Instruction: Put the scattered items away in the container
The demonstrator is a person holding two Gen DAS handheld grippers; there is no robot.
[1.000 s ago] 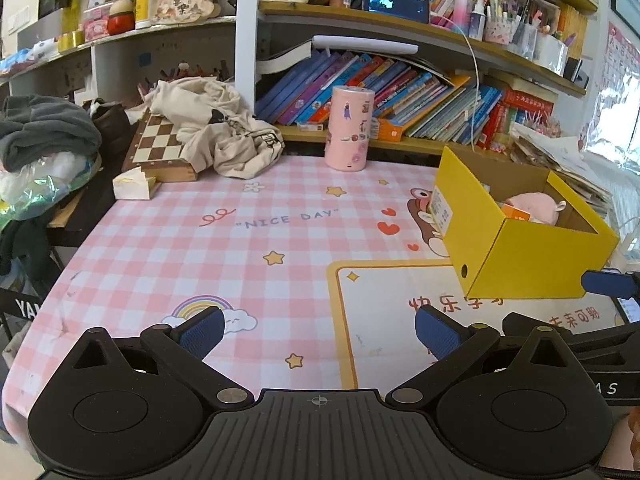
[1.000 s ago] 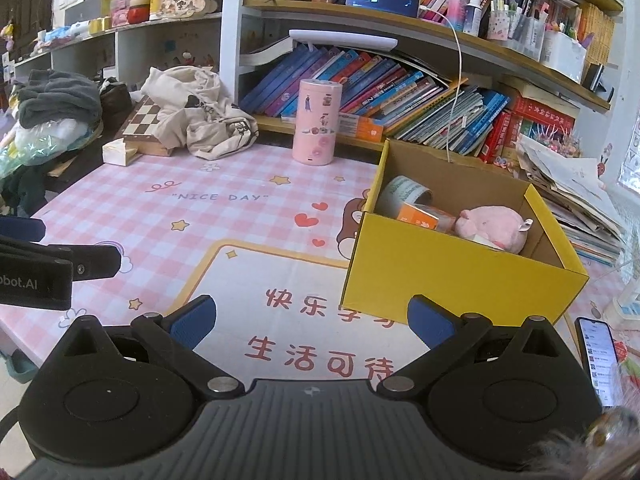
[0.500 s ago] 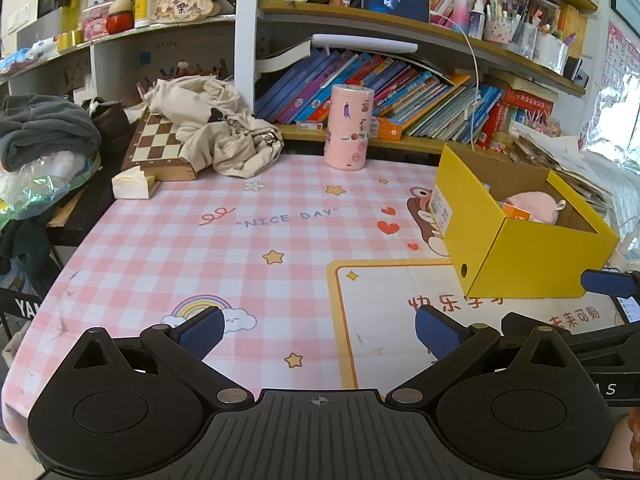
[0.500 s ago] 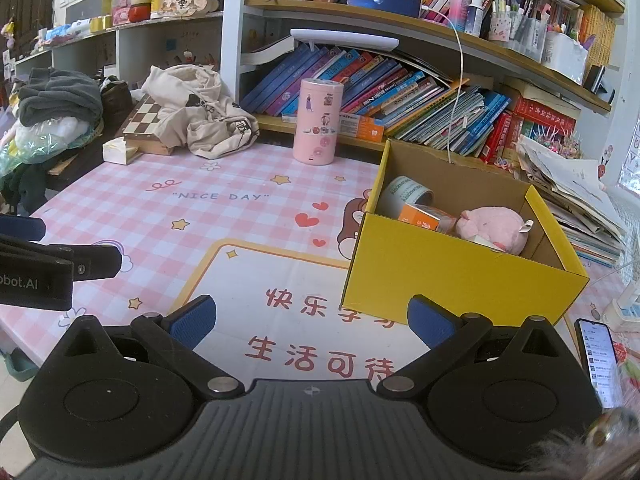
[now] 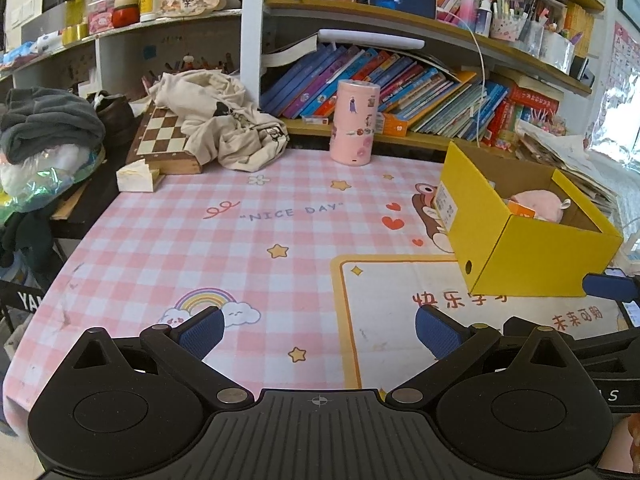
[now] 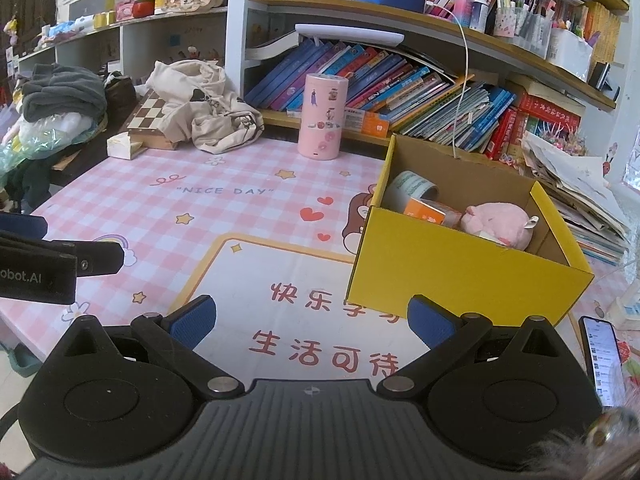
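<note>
covering table: pink checked cloth point(image 5: 168, 248) | bookshelves point(image 6: 400, 80) behind | both hand-held grippers point(image 5: 318, 326) point(image 6: 308, 316) wide open, empty

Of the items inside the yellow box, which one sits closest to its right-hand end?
The pink plush toy; the orange carton and tape roll lie further left in the yellow box.

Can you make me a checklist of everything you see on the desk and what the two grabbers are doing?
Surface: pink checked mat with a rainbow, stars and "NICE DAY".
Job's things: yellow box holds a pink plush toy, an orange packet and a tape roll.
Clutter: pink canister upright, chessboard under a beige cloth, phone.
Grippers: left gripper and right gripper both open, empty.
Cables: white cable hangs from the shelf behind the box.
Surroundings: shelves of books.
</note>
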